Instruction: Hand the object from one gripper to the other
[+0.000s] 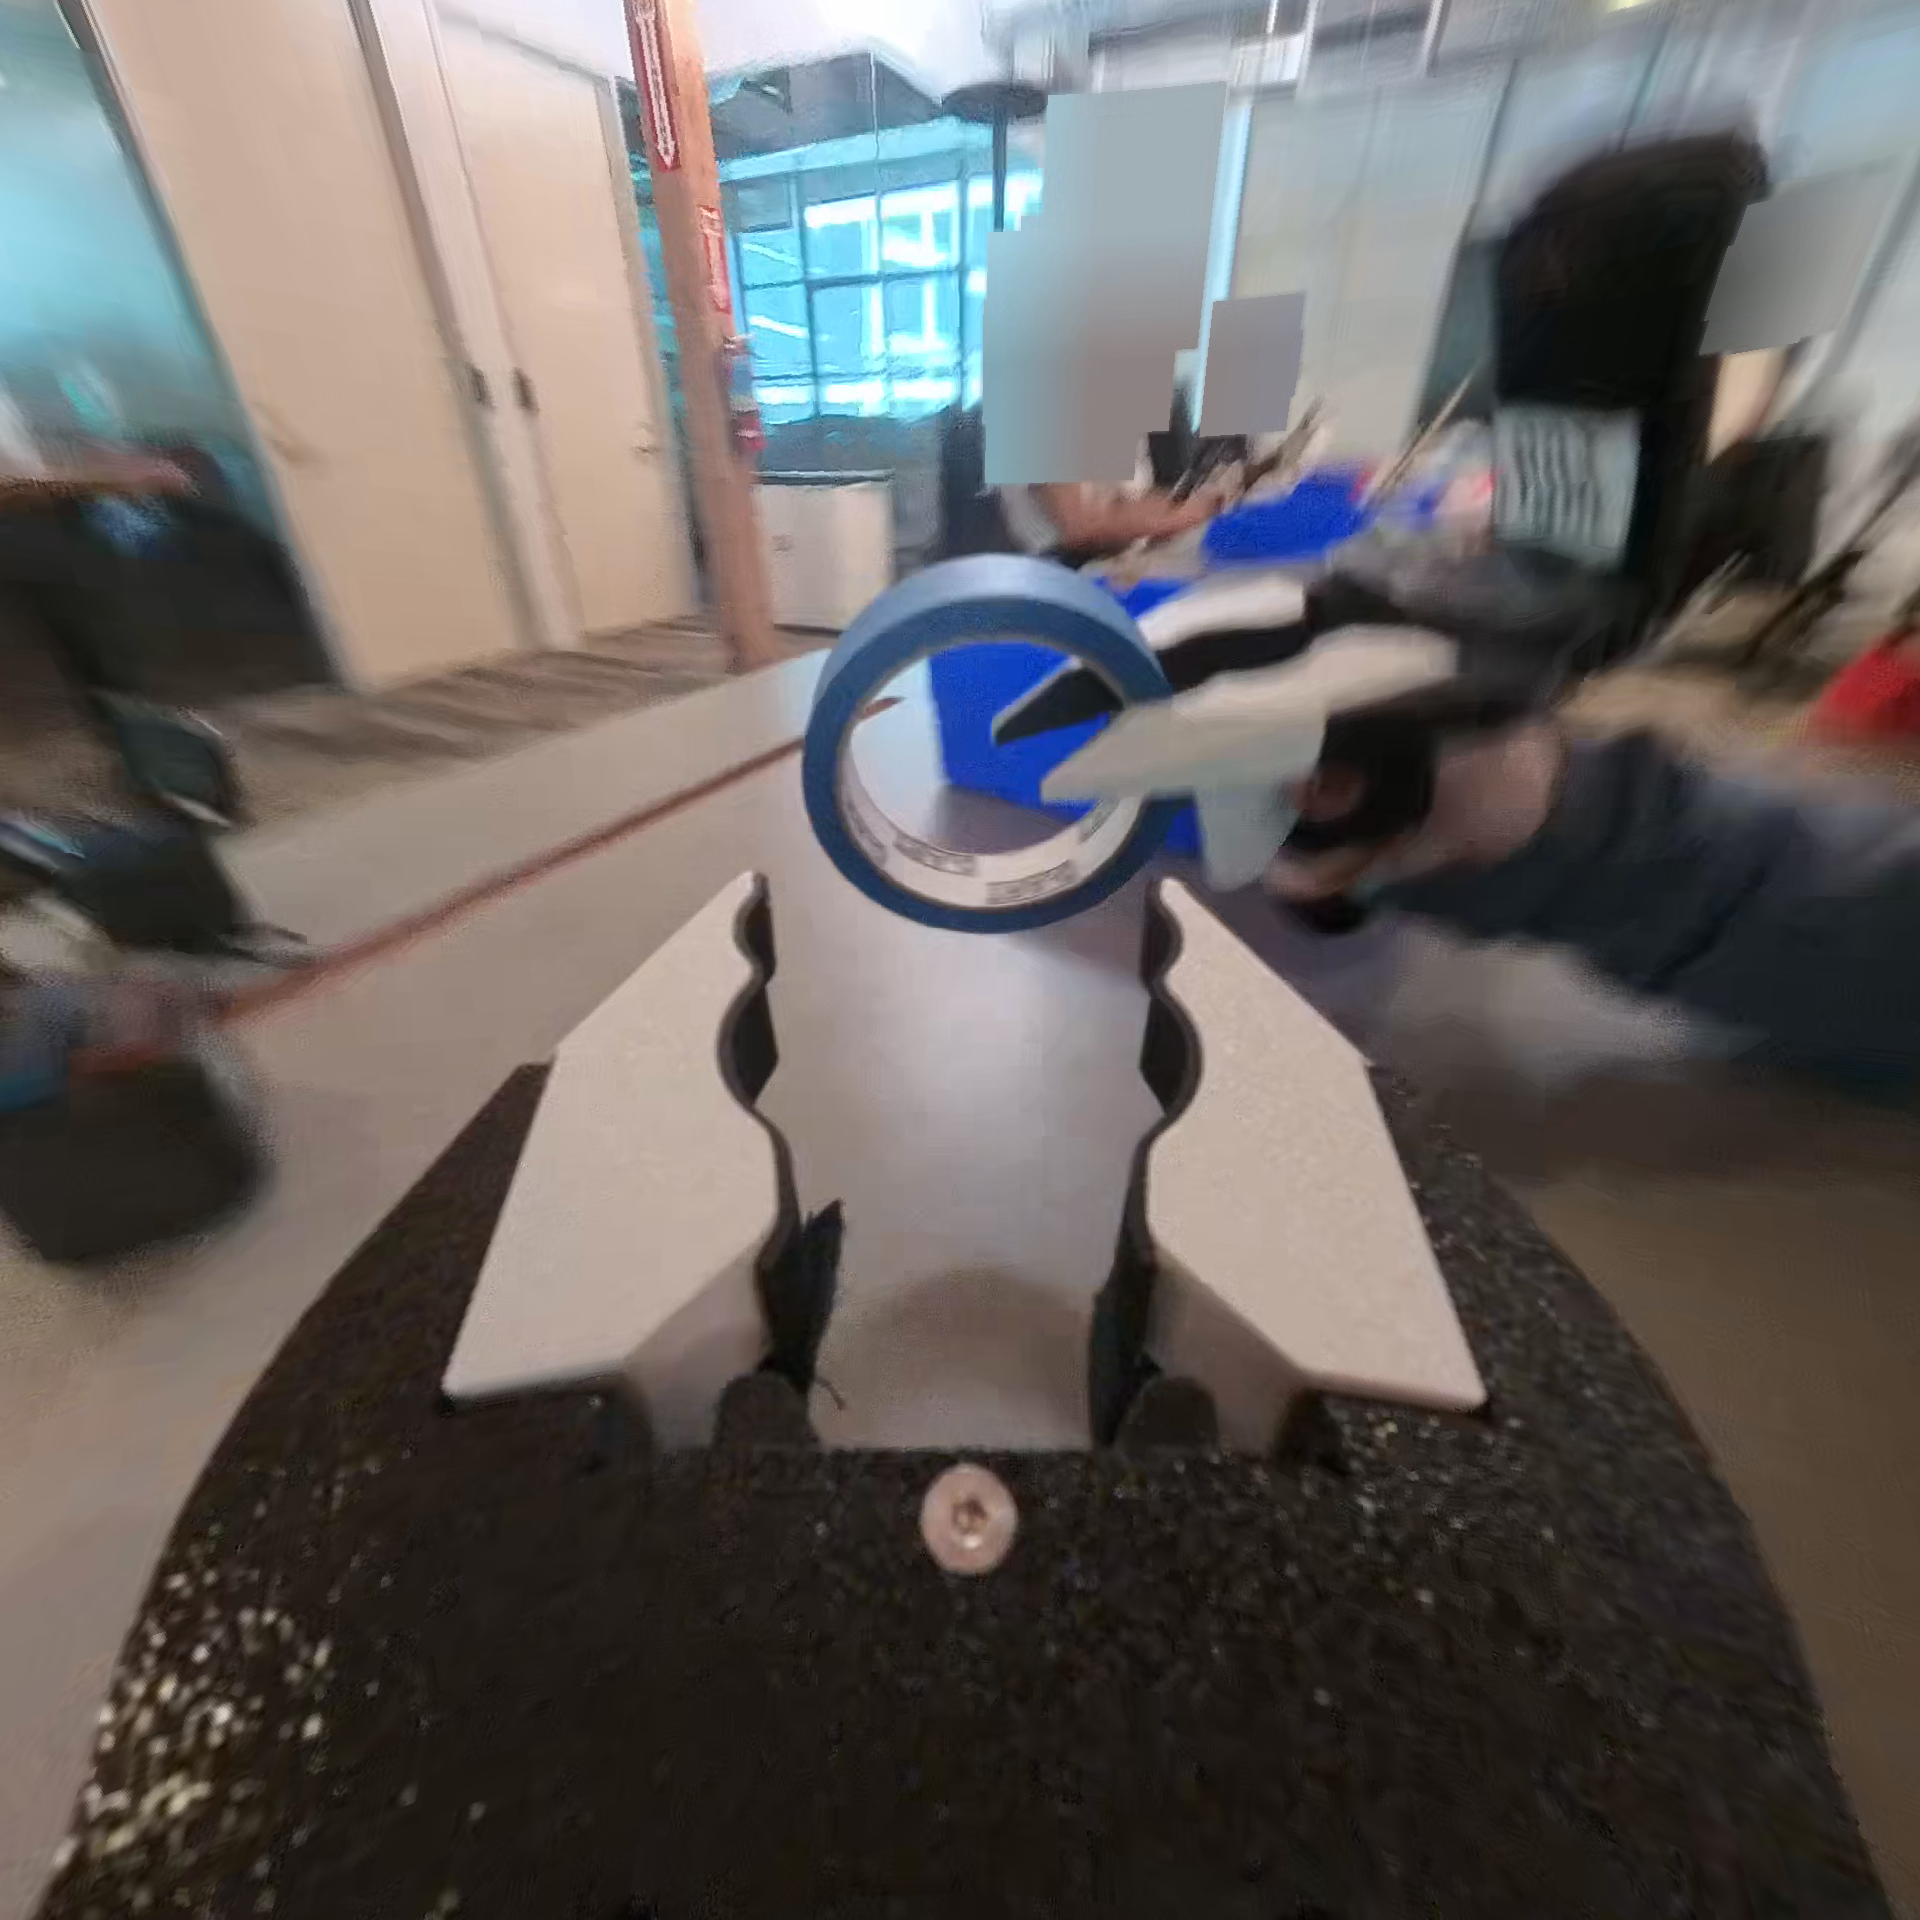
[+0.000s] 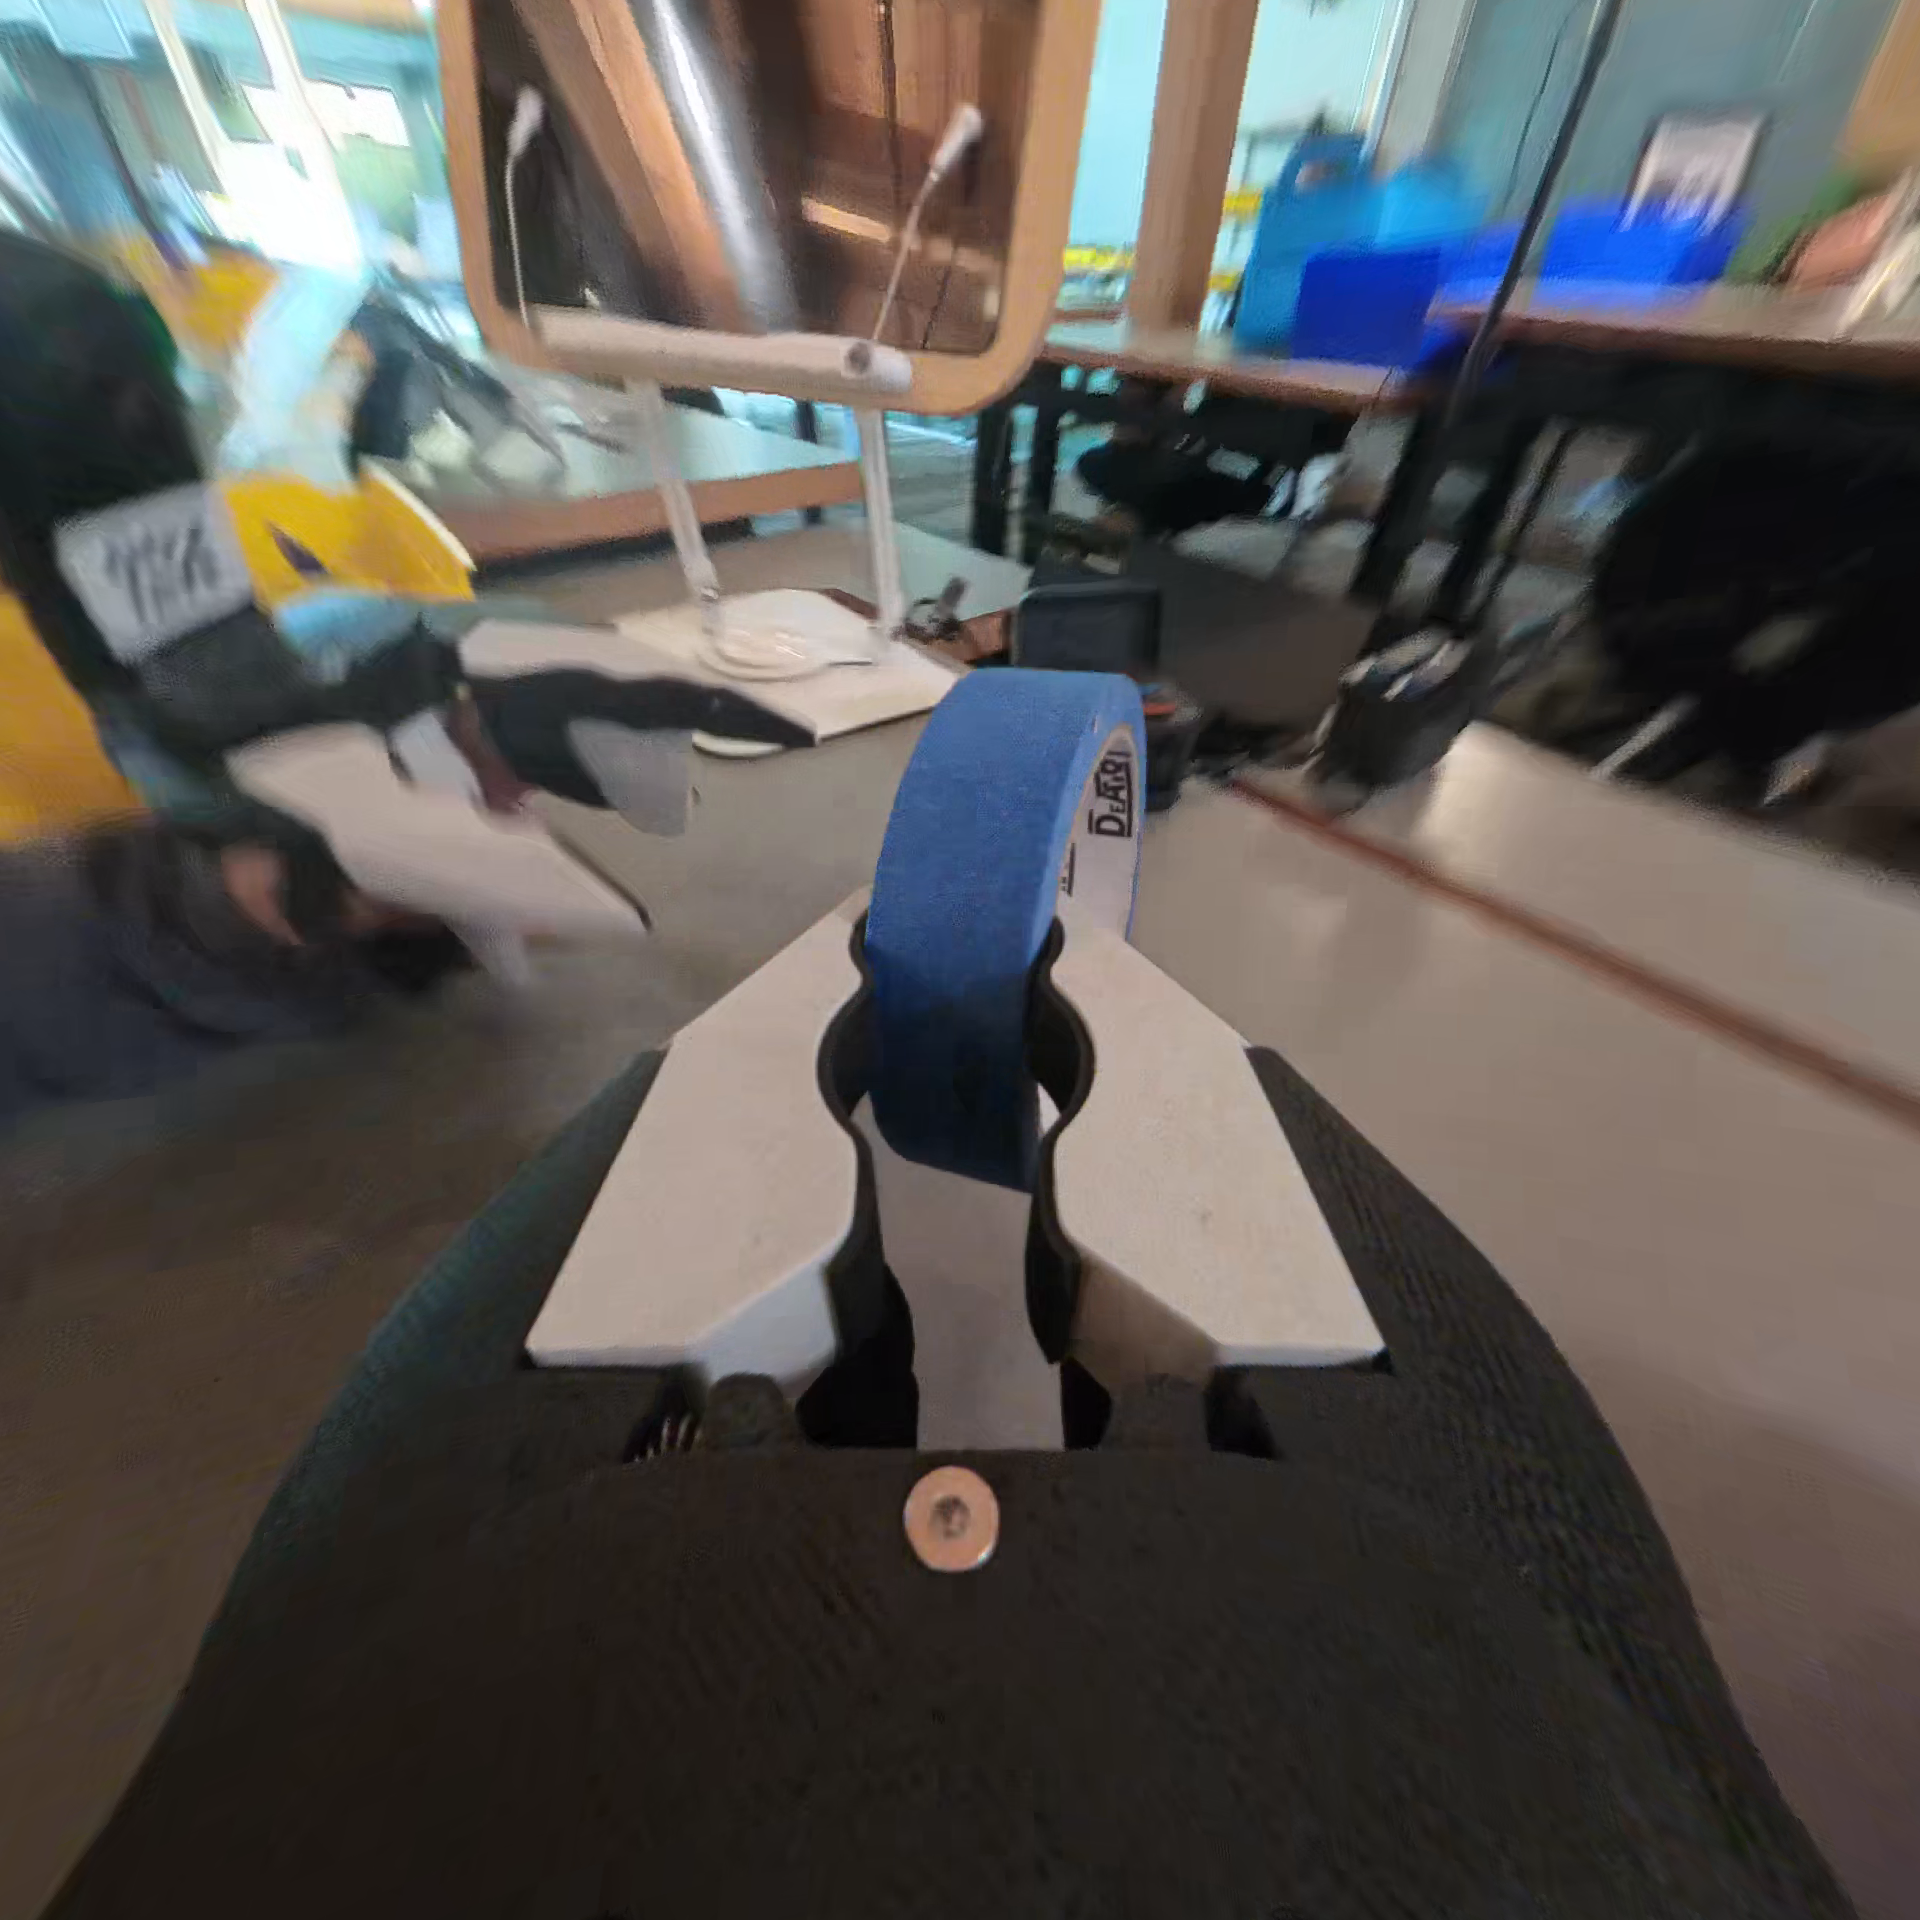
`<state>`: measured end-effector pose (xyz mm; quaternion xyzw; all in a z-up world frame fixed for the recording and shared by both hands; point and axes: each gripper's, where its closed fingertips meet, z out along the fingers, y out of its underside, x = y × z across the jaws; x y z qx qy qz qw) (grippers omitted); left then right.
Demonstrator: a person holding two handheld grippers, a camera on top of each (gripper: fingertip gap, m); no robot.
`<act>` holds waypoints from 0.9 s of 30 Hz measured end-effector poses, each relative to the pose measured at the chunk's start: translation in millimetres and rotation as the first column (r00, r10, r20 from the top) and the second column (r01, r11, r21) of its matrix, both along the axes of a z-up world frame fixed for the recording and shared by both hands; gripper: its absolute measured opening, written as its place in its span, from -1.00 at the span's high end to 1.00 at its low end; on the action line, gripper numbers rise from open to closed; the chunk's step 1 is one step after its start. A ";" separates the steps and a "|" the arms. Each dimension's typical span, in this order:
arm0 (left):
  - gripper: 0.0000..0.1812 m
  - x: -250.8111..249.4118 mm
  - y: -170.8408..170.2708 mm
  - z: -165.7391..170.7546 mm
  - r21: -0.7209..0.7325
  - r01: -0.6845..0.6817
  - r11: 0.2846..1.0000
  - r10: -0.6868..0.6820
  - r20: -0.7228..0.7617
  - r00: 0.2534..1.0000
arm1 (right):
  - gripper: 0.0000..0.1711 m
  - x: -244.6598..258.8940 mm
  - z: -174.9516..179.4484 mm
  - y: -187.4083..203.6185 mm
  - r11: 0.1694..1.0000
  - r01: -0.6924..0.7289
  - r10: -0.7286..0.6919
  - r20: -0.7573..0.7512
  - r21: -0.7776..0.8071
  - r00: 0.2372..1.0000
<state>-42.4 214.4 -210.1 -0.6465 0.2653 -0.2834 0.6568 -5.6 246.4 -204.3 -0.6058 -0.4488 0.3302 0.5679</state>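
A roll of blue tape (image 2: 977, 831) with a white inner core stands on edge between the fingers of my right gripper (image 2: 961, 935), which is shut on its rim and holds it above the grey table (image 2: 1455, 1143). In the left wrist view the roll (image 1: 831, 748) faces me as a ring, just beyond the tips of my left gripper (image 1: 956, 914). That gripper is open and empty, and does not touch the roll. The right gripper (image 1: 1039, 758) comes in from the right. The left gripper also shows blurred at the left of the right wrist view (image 2: 696, 753).
A gloved hand (image 1: 1455, 831) holds the right gripper. A blue bin (image 1: 997, 717) sits behind the roll. A white stand with a crossbar (image 2: 769, 364) and its base stand on the far table. A yellow object (image 2: 343, 551) is at the left. Desks and bags lie beyond. The tips of one gripper are about 6 centimetres away from the tips of the other.
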 end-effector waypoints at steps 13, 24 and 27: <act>0.65 6.8 -13.0 18.0 -0.277 0.538 0.796 -0.238 0.675 0.698 | 0.74 -24.6 -10.6 -40.3 -0.008 -0.343 -0.498 0.294 0.939 0.816; 0.71 2.1 -43.3 27.2 -0.012 0.486 0.874 -0.448 0.370 0.814 | -0.08 -11.2 30.7 -55.9 0.948 -0.300 0.314 -0.159 0.102 0.936; 0.70 15.2 -54.3 23.5 -0.001 0.538 0.843 -0.512 0.310 0.801 | 0.17 -12.4 19.0 -71.1 0.788 -0.532 0.458 -0.282 -0.310 0.843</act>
